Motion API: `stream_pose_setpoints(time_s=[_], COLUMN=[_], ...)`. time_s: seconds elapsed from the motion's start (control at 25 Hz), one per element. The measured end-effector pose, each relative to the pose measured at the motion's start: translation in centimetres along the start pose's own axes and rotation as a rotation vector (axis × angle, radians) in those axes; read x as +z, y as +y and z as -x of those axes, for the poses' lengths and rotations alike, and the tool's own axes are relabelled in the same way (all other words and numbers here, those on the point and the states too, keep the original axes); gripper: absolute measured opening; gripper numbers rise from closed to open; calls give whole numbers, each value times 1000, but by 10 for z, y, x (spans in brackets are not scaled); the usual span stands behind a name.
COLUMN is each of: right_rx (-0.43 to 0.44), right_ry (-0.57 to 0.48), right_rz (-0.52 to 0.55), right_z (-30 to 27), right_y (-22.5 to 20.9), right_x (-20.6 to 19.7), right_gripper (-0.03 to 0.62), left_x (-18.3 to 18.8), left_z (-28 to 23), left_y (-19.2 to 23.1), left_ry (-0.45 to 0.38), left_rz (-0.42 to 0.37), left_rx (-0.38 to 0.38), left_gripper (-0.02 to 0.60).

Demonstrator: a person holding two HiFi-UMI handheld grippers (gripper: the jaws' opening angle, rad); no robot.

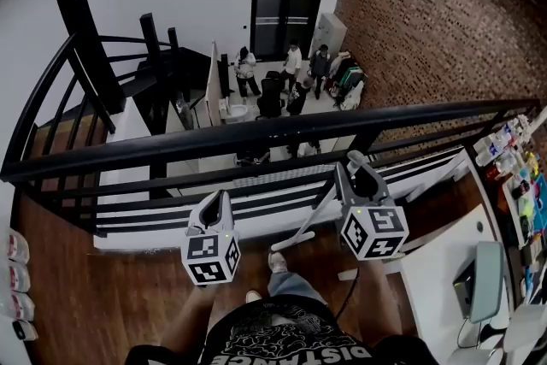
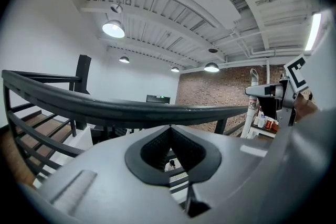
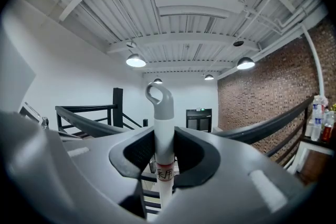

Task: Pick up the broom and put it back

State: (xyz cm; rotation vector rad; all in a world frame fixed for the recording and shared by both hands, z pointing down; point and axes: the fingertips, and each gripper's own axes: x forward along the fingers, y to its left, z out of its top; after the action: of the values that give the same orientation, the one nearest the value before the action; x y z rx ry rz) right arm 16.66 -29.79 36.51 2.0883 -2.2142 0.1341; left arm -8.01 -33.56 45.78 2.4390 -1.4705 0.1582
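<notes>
The broom's white handle point(image 3: 164, 150) with its grey loop end point(image 3: 159, 98) stands upright between the jaws of my right gripper point(image 3: 164, 157), which is shut on it. In the head view the right gripper point(image 1: 362, 180) is just short of the black railing point(image 1: 256, 137), and the handle point(image 1: 309, 216) slants down-left from it toward the wooden floor. My left gripper point(image 1: 220, 201) hangs level to its left. Its jaws point(image 2: 169, 128) meet at the tips with nothing between them. The left gripper view shows the right gripper point(image 2: 278, 93) with the handle's top point(image 2: 254, 80) at its right side.
The railing runs across in front of both grippers, above an open drop to a lower floor where several people point(image 1: 291, 73) stand. A staircase point(image 1: 102, 98) descends at the left. At the right are a white desk point(image 1: 436, 269) and a shelf with bottles point(image 1: 513, 158).
</notes>
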Motion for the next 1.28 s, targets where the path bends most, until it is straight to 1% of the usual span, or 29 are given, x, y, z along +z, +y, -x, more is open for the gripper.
stream_pose_setpoints(time_s=[0.28,0.56,0.92,1.28], right_rx=[19,71,157,255], right_ry=[14,40,115,192], right_rz=[0,-8,-21,5], right_z=[1,-8,-36,-61], right_y=[1,24,67,115], right_x=[-6,-21,-63,-96], right_gripper=[94,94,94,94], left_x=[-2,-2,-6,-8], left_z=[3,6,6,5], left_y=[-9,-7,-9,-7], left_ry=[0,0,9,17], left_rz=[1,1,-4,-12], left_rx=[1,7,3,12], left_gripper=[5,5,5,5])
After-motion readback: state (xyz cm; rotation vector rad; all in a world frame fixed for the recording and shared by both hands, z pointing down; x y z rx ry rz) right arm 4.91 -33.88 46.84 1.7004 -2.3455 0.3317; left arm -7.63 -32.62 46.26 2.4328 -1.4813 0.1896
